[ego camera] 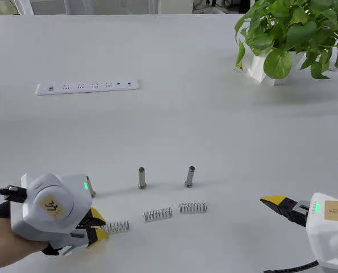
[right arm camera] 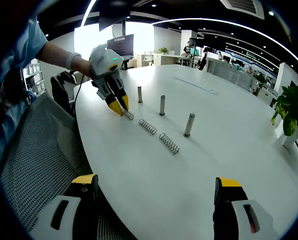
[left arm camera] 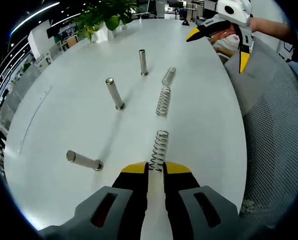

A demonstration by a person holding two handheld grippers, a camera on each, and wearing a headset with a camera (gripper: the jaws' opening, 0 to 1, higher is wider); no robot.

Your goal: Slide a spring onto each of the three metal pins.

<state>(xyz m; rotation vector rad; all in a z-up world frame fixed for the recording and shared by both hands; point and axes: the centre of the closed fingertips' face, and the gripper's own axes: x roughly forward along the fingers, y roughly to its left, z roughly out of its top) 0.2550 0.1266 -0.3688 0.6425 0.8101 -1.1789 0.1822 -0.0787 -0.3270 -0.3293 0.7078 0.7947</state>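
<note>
Three metal pins stand upright on the white table: the left pin (ego camera: 91, 188) partly behind my left gripper, the middle pin (ego camera: 141, 177) and the right pin (ego camera: 190, 176). In front of them lie three springs in a row. My left gripper (ego camera: 100, 226) (left arm camera: 156, 168) is shut on the near end of the left spring (ego camera: 118, 227) (left arm camera: 160, 146), which rests on the table. The middle spring (ego camera: 158, 214) and the right spring (ego camera: 192, 207) lie loose. My right gripper (ego camera: 282, 206) (right arm camera: 156, 182) hovers at the lower right, open and holding nothing, well away from the springs.
A white power strip (ego camera: 87, 86) lies at the back left. A potted plant (ego camera: 293, 34) stands at the back right. A grey mesh chair (right arm camera: 33, 150) sits at the table's near edge (left arm camera: 239, 130).
</note>
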